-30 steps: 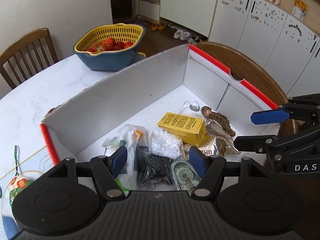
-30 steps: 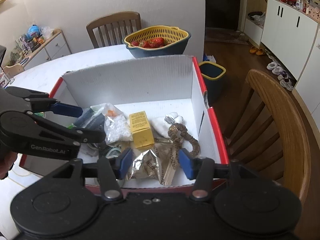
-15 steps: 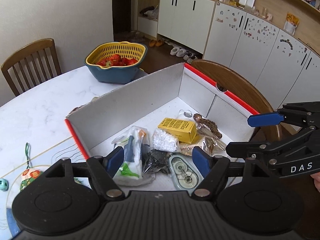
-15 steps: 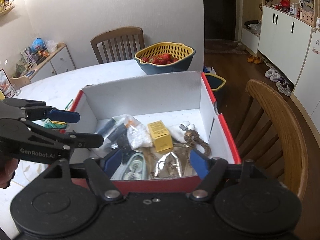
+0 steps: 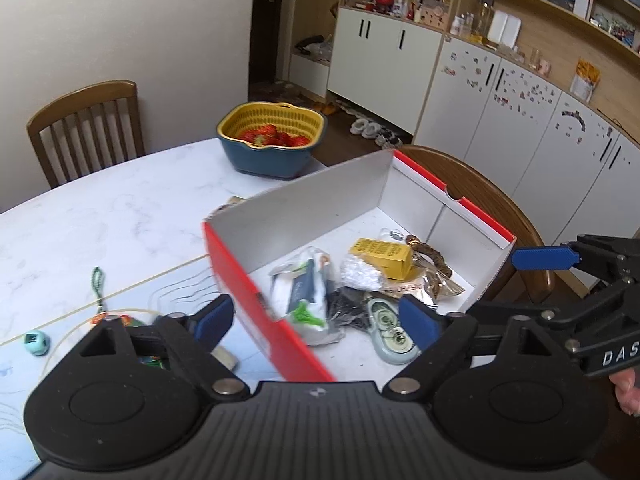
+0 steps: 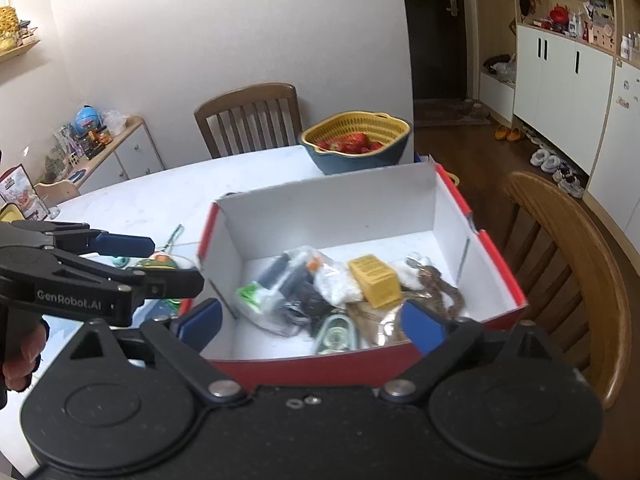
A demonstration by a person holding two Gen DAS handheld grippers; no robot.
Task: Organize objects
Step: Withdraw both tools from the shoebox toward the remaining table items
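The red-sided box (image 6: 320, 368) stands on the white counter (image 6: 160, 196) at its edge, next to a wooden chair (image 6: 576, 264). In the right wrist view the box's long axis runs left to right; in the left wrist view it runs diagonally, from lower left toward upper right. The box is open at the top, white inside.

Contents lie bunched toward the near wall. A yellow carton (image 6: 374, 280) lies flat, its long axis angled toward the far left corner. A clear bag (image 6: 280, 284) of dark items lies to its left, a white lumpy packet (image 6: 334, 286) between them. A grey-green tape dispenser (image 6: 336, 334) lies near the front wall, pointing away from the camera. A brown cord (image 6: 444, 286) curls along the right side, beside a crinkled foil packet (image 6: 380, 324).

The left claw (image 5: 316, 320) hangs above the box's left wall, fingers apart and gripping nothing. The right claw (image 6: 312, 322) hangs over the front wall, likewise apart and empty.

A blue-and-yellow strainer bowl (image 6: 356, 144) of strawberries sits beyond the box.
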